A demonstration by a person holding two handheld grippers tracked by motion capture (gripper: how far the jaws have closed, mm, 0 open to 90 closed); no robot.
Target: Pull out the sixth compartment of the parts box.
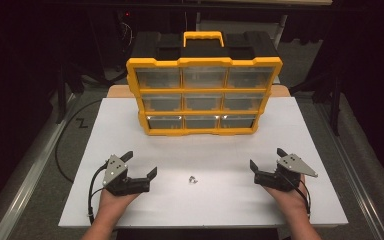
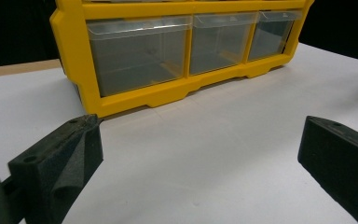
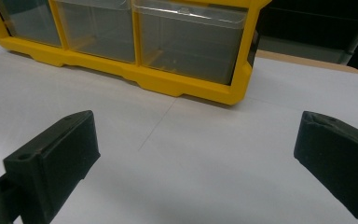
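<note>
Both sets of fingers spread wide and empty, the left gripper (image 1: 141, 164) and right gripper (image 1: 266, 159) rest near the tabletop's (image 1: 290, 130) front edge, a small metal piece (image 1: 192, 178) lying on bare white surface between them, the yellow drawer organizer (image 1: 203, 95) well beyond.

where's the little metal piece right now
In the high view the small metal piece lies on the white table, between the left gripper and right gripper, in front of the yellow organizer.
</note>
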